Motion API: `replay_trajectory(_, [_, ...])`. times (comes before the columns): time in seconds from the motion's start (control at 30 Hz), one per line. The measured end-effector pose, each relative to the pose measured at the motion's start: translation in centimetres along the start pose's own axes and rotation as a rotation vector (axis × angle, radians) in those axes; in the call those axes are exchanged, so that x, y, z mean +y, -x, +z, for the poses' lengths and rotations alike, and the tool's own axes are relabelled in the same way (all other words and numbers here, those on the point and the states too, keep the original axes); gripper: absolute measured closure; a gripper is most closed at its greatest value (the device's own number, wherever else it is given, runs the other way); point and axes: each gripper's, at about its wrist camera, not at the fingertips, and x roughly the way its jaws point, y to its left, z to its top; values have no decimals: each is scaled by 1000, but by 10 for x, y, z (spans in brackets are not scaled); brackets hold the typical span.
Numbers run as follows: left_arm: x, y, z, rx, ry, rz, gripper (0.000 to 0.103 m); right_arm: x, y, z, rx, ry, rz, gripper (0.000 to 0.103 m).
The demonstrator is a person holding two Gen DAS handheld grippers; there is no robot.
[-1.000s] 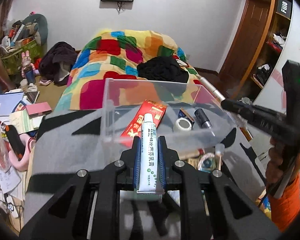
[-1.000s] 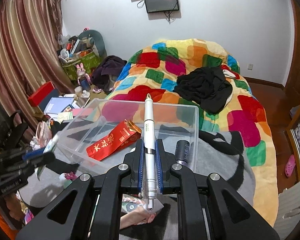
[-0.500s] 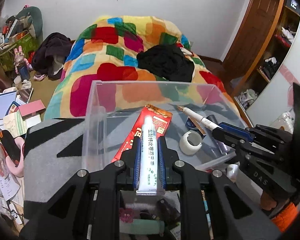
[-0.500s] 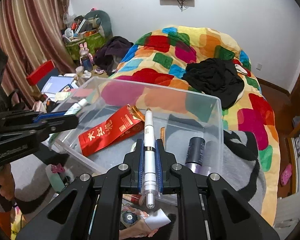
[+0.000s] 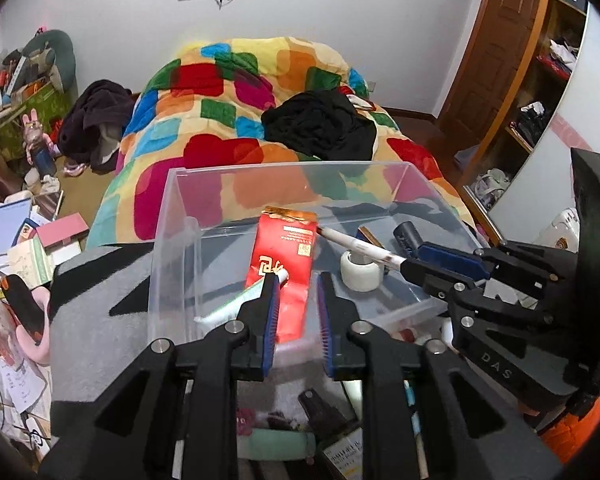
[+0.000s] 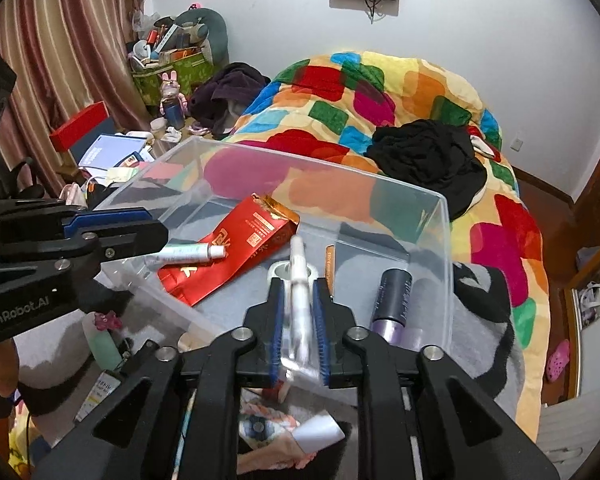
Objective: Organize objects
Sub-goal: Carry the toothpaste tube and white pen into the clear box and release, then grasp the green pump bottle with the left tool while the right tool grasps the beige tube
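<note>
A clear plastic box (image 5: 292, 167) (image 6: 444, 216) sits on a grey and black blanket. Over its near wall my left gripper (image 5: 297, 280) (image 6: 156, 234) is opening with nothing between its jaws. The white ointment tube (image 5: 236, 300) (image 6: 188, 254) lies tilted in the box, its cap on a red packet (image 5: 284, 256) (image 6: 240, 248). The right gripper (image 6: 298, 284) (image 5: 414, 266) is opening too. A white pen (image 6: 300, 280) (image 5: 360, 245) sits blurred and loose between its pads, its tip over the box.
In the box are also a white tape roll (image 5: 360, 276) and a dark cylinder (image 6: 392, 296). Small loose items lie on the blanket below the grippers. Behind is a bed with a colourful quilt (image 5: 236, 92) and black clothes; floor clutter left, wardrobe right.
Both grippers moved in over the box. The left jaws spread and the tube dropped into the box. The right jaws widened and the pen came loose between them.
</note>
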Motion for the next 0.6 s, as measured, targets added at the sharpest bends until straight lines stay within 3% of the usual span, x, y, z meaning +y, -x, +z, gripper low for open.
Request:
replay_trajectory(0.23, [-11,30,-10,-70,-20,20,50,-1,28,-6,-53,-17,-32,56])
replay_trajectory(0.33, [-14,42,-16,-95,-24,34,42,-4,42,-11,-78,-40,-42,46])
replay_trajectory(0.43, [-14,52,-25,-110,-24,41,33,-8,55,-19,-97,-69,-46,41])
replay_trajectory(0.6, [-14,55,-45,-91,-16,33,31,-14,68,-38,-104,-117,-53,36])
